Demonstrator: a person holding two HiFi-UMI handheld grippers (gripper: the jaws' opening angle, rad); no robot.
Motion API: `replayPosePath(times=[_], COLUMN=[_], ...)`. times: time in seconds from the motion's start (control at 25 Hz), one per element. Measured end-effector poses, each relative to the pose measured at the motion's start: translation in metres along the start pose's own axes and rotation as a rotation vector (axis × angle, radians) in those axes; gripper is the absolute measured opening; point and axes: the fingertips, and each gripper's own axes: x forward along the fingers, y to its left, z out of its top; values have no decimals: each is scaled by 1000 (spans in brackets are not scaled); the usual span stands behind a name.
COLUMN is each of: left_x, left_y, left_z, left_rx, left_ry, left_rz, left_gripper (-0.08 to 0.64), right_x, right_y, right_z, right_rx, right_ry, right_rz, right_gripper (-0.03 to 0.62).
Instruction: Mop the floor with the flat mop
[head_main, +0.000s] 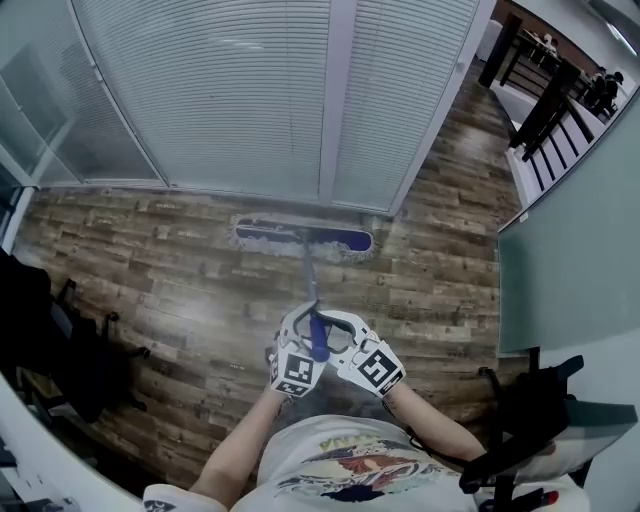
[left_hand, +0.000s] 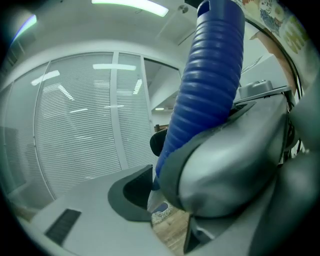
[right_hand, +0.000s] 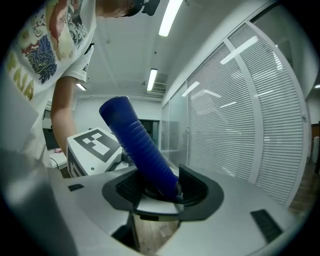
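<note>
I hold the flat mop (head_main: 303, 239) in both grippers, and I place everything by the white blinds (head_main: 250, 90) ahead of me.

The mop head (head_main: 345, 241) lies flat on the wooden floor (head_main: 170, 290), just in front of the foot of the blinds and parallel to it. It is close to the bottom rail, but I cannot tell whether it touches it. From the middle of the head the thin pole (head_main: 307, 272) runs straight back from the blinds to the ribbed blue handle (head_main: 318, 338), which sits well away from them and close to my body.

My left gripper (head_main: 298, 328) is closed on that handle (left_hand: 210, 75). In the left gripper view the blue tube passes between the dark pad and the grey jaw opposite, and both press against it, so the jaws stand only as wide as the tube.

My right gripper (head_main: 338, 328) clamps the same handle (right_hand: 137, 137) from the other side. In the right gripper view its two dark pads (right_hand: 129, 186) hug the tube, and the marker cube (right_hand: 95, 145) of the left gripper shows just beside it. The two grippers sit side by side, equally far from the blinds.
</note>
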Motion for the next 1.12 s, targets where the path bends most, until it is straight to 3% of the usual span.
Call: replayPosePath(times=[0.24, 0.44, 0.6, 0.8, 1.12], left_x=[-46, -73, -102, -141, -138], left_y=[-93, -204, -273, -308, -323], left_z=[5, 19, 30, 54, 40], left_rx=[-50, -60, -71, -95, -48], left_ry=[-15, -18, -15, -63, -48], left_rz=[-23, -39, -68, -83, -134], left_gripper=[130, 140, 146, 147, 147], right_x=[-78, -179, -239, -273, -279], right_y=[68, 120, 161, 201, 205], right_z=[-12, -30, -33, -12, -30], right_rx=[21, 74, 49, 90, 92], right_ry=[-4, -21, -13, -63, -74], right_rz=[-9, -28, -30, -44, -39], right_gripper=[198, 199, 198, 198, 201])
